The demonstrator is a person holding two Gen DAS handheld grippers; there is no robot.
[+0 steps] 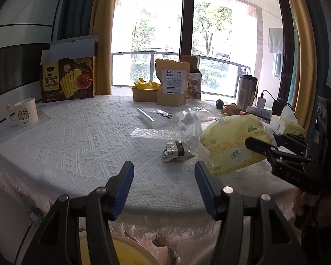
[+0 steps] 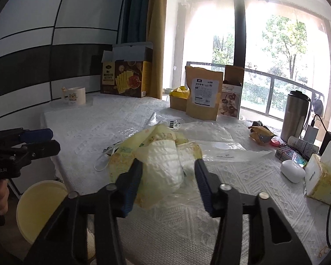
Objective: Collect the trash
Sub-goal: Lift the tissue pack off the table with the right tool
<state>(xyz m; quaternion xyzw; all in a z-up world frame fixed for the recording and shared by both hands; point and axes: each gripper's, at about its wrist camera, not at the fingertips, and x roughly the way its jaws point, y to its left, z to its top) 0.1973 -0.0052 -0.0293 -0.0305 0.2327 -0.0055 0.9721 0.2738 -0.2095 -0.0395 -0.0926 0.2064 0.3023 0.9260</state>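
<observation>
Left wrist: right gripper (image 1: 261, 142) body reads "DAS"; cracker box (image 1: 69, 78) print perhaps Chinese.

The yellow bin (image 2: 40, 207) below the bench (image 2: 242, 183) edge is half hidden by the right gripper's frame in the right wrist view and cut off by the bottom edge in the left wrist view. The print on the pouch (image 1: 173, 81) label and on the cracker box (image 1: 68, 79) is too small to read. Whether the right fingers (image 2: 132, 183) press the yellow tissue pack (image 2: 161, 165) between them cannot be told, and a blue tip of that gripper is hidden behind the pack in the left wrist view.
</observation>
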